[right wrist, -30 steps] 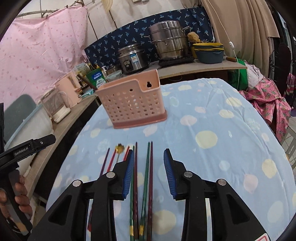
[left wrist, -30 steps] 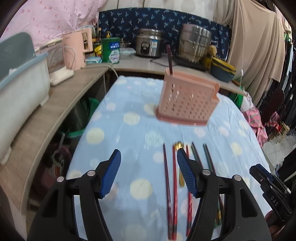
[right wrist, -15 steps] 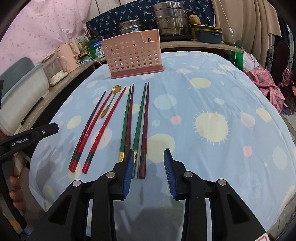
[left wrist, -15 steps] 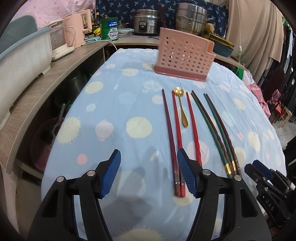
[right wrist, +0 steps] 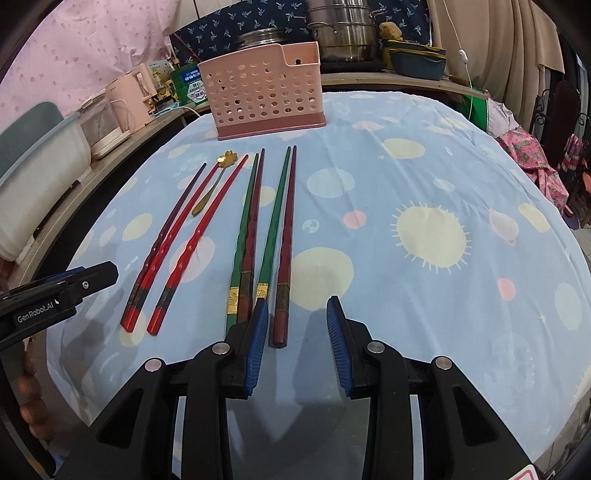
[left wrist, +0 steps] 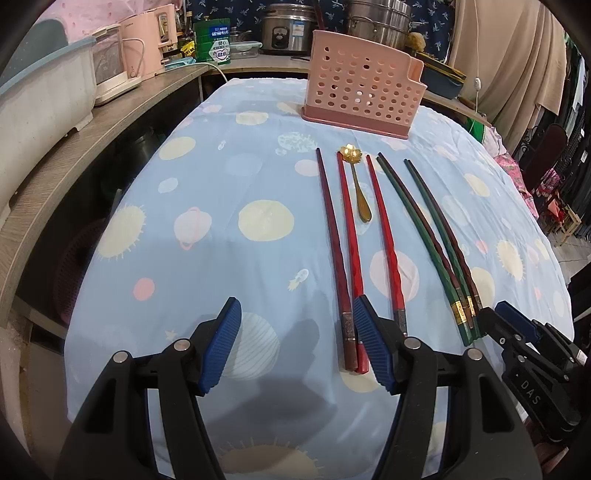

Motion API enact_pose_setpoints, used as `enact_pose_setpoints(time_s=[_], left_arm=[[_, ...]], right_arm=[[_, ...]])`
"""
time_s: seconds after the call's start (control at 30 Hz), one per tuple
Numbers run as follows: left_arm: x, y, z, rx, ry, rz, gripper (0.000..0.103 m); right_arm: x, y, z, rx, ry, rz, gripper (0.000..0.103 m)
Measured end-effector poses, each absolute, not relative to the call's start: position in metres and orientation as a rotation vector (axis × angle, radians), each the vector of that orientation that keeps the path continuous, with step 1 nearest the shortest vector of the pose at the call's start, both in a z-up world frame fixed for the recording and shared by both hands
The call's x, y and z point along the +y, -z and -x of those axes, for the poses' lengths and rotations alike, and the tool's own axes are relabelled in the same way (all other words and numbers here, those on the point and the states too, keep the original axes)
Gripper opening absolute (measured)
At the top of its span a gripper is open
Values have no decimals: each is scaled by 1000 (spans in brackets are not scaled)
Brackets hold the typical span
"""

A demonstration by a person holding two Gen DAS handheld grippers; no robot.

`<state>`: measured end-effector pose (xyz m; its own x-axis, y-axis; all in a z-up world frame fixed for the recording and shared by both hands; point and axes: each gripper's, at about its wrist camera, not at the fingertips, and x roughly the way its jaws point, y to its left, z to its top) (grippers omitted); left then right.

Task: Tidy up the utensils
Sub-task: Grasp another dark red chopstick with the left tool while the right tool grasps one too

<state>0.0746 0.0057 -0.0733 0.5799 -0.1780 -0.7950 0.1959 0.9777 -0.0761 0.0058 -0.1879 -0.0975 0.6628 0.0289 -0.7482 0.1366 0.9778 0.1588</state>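
Observation:
A pink perforated utensil holder (left wrist: pixel 360 99) (right wrist: pixel 266 98) stands upright at the far end of the table. Before it lie several chopsticks side by side: red ones (left wrist: pixel 349 236) (right wrist: pixel 177 236) on the left, green and dark red ones (left wrist: pixel 424 229) (right wrist: pixel 273 218) on the right. A small gold spoon (left wrist: pixel 357 184) (right wrist: pixel 212 182) lies among the red ones. My left gripper (left wrist: pixel 295 332) is open and empty above the near ends of the red chopsticks. My right gripper (right wrist: pixel 297 328) is open and empty over the near end of the rightmost dark red chopstick.
The table has a light blue cloth (left wrist: pixel 221 221) with sun and planet prints. A wooden shelf (left wrist: pixel 92 122) on the left carries a bin and pink appliances. Steel pots (right wrist: pixel 340 33) stand behind the holder. Clothes hang at the right.
Both grippers have pulled back toward the near table edge and tilted downward. The holder now looks farther away and the whole length of the chopsticks shows. Both stay open.

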Motion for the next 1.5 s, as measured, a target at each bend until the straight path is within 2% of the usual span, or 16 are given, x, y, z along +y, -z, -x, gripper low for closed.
enact_pose_setpoints(time_s=[0.3, 0.77, 1.17, 1.27, 1.33, 1.5], left_arm=[[0, 82, -79, 947, 219, -30, 60], [-2, 94, -82, 957, 208, -61, 62], [4, 97, -82, 948, 166, -80, 59], [4, 97, -80, 946, 173, -78, 53], [4, 96, -79, 943, 177, -81, 43], [8, 95, -79, 947, 189, -58, 26]], right_arm=[[-187, 101, -8, 845, 70, -193, 29], [-188, 102, -8, 843, 69, -199, 29], [-187, 102, -8, 841, 73, -192, 29], [-186, 101, -7, 840, 76, -185, 29], [-184, 101, -7, 840, 80, -173, 28], [-182, 102, -7, 839, 84, -150, 17]])
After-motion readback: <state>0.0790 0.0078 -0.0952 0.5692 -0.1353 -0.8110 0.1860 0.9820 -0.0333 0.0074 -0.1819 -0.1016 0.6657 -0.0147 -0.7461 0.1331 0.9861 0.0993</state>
